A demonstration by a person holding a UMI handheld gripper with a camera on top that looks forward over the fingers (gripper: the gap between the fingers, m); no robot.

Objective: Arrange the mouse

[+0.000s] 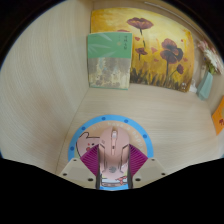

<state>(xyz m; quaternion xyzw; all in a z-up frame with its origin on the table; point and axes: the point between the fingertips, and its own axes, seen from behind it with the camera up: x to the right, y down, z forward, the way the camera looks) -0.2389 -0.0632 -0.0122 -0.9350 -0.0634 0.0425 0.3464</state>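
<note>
A pale pink and white mouse (113, 152) lies lengthwise between my fingers, over a round cream mouse mat with a blue rim (77, 141) on the light wooden table. My gripper (113, 166) is shut on the mouse. The left magenta pad (92, 158) and the right one (136, 158) press against its sides. The mouse's rear end is hidden low between the fingers. I cannot tell whether the mouse rests on the mat or hangs just above it.
A yellow painting of purple flowers (152, 48) leans at the back of the table. A smaller greenish picture (108, 58) stands in front of it. A teal object (205, 86) and an orange one (218, 118) sit far to the right.
</note>
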